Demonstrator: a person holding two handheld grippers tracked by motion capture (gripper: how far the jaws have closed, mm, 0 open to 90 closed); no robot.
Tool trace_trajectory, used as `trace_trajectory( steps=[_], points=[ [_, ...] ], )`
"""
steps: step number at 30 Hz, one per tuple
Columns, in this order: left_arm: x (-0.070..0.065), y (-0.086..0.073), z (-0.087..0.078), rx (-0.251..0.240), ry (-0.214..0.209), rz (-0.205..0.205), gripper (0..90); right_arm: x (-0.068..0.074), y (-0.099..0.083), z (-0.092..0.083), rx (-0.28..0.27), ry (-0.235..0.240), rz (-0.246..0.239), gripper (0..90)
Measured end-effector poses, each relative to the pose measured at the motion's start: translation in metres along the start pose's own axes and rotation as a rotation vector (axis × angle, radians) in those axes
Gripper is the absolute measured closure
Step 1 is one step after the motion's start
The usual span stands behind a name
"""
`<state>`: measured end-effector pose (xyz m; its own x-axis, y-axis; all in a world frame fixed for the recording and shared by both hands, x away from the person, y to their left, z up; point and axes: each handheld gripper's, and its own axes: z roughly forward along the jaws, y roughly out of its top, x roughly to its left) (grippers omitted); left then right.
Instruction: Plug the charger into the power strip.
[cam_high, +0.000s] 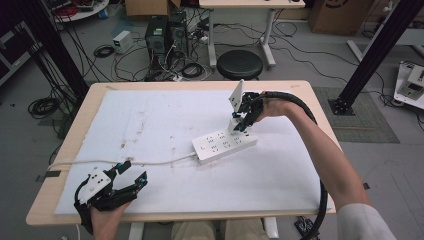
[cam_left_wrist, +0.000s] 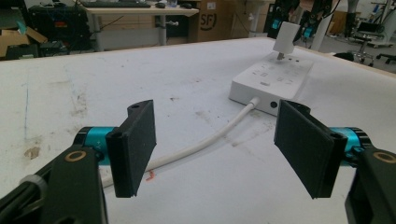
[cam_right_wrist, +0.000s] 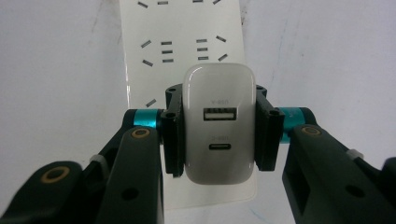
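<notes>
The right hand-held gripper (cam_right_wrist: 218, 135) clamps a white charger (cam_right_wrist: 219, 130) just above the power strip (cam_high: 225, 145) on the desk (cam_high: 165, 125), prongs apparently not yet seated. The left hand-held gripper (cam_left_wrist: 219, 144) rests released near the cord (cam_left_wrist: 205, 144). Plugging in seems left.

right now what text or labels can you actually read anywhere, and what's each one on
"SF": black letters on a cardboard box behind the table, seen in the left gripper view.
Faint grey marks above each of the two ports on the white charger held in the right gripper: too blurred to read.
Power strip: socket slots, no readable print.
Left gripper: no text.
</notes>
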<state>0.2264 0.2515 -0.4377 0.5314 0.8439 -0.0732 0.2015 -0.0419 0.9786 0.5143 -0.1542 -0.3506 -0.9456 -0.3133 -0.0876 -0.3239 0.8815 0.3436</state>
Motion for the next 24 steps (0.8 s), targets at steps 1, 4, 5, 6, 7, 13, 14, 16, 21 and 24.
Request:
trace_trajectory(
  steps=[1,4,5,6,7,13,14,16,21,24],
  points=[
    [-0.001,0.000,0.001,0.002,-0.002,-0.004,29.4,-0.001,-0.001,0.000,-0.002,0.003,0.001,63.6],
    [-0.002,0.000,0.002,0.006,-0.002,0.003,29.5,-0.002,-0.001,0.003,-0.005,0.008,0.002,63.6],
    [-0.003,0.000,0.002,0.006,-0.002,0.002,29.5,-0.002,-0.002,0.004,0.002,0.012,-0.002,63.6],
    [-0.003,0.000,0.002,0.007,-0.004,0.003,29.5,-0.002,-0.001,0.005,0.002,0.020,-0.005,63.6],
    [-0.003,0.000,0.002,0.007,-0.003,0.004,29.4,-0.002,-0.001,0.007,0.007,0.018,-0.005,63.6],
    [-0.006,0.000,0.004,0.013,-0.006,0.001,29.5,0.000,0.004,0.008,0.036,0.006,-0.022,63.6],
    [-0.006,-0.001,0.004,0.014,-0.006,0.005,29.5,0.001,0.005,0.008,0.046,0.002,-0.029,63.7],
    [-0.007,-0.001,0.005,0.015,-0.010,0.009,29.5,0.002,0.009,0.009,0.064,-0.004,-0.041,63.7],
    [-0.010,0.000,0.006,0.017,-0.016,0.012,29.5,0.001,0.013,0.010,0.084,0.003,-0.046,63.7],
    [-0.009,0.000,0.005,0.019,-0.012,0.019,29.5,-0.001,0.011,0.010,0.068,0.014,-0.032,63.7]
  ],
)
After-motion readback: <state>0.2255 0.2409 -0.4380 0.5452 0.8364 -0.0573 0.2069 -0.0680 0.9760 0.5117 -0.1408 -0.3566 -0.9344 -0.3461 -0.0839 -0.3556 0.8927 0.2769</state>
